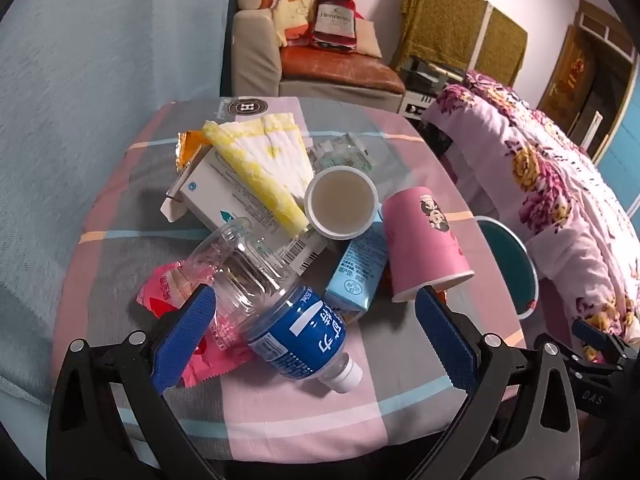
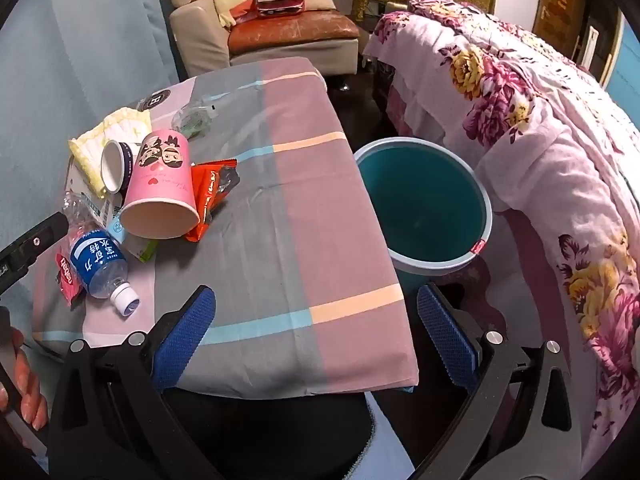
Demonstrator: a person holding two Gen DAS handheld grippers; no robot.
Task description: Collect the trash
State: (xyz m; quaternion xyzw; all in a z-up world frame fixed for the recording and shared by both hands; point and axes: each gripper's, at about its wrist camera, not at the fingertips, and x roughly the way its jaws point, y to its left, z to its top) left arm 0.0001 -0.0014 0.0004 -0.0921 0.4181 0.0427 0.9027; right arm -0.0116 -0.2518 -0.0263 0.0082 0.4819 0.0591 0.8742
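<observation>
Step in hand: the start of a pickup. The left tool (image 1: 314,320) is lined up on the pile of trash; nothing appears to be in the bin yet, so the task looks barely begun.
Left tool: spread wide and holding nothing. The clear water bottle (image 1: 276,300) lies on its side between the two blue pads, nearer the left one, its white cap pointing back toward the tool.
Right tool: (image 2: 316,328) also wide open and empty, held over the bare near edge of the tabletop (image 2: 304,216), well apart from the pile.
Trash: heaped on the tabletop ahead of the left tool. Beyond the bottle lie a blue carton (image 1: 356,272), a pink paper cup (image 1: 424,240) on its side, a small white cup (image 1: 341,202), a white box (image 1: 236,204) and a yellow-and-white cloth (image 1: 264,160). A pink wrapper (image 1: 180,300) lies under the bottle by the left pad. An orange wrapper (image 2: 210,196) sits beside the pink cup.
Bin: the teal bin (image 2: 424,200) stands on the floor ahead of the right tool, just past the tabletop edge, by the flowered bed.
Next move: probably a short push forward and down so both pads flank the bottle's labelled body, then closing. The bottle is thin, round and likely to roll or crush, so a centred, gentle squeeze seems wise.
Risk: the left pad may snag the pink wrapper.
</observation>
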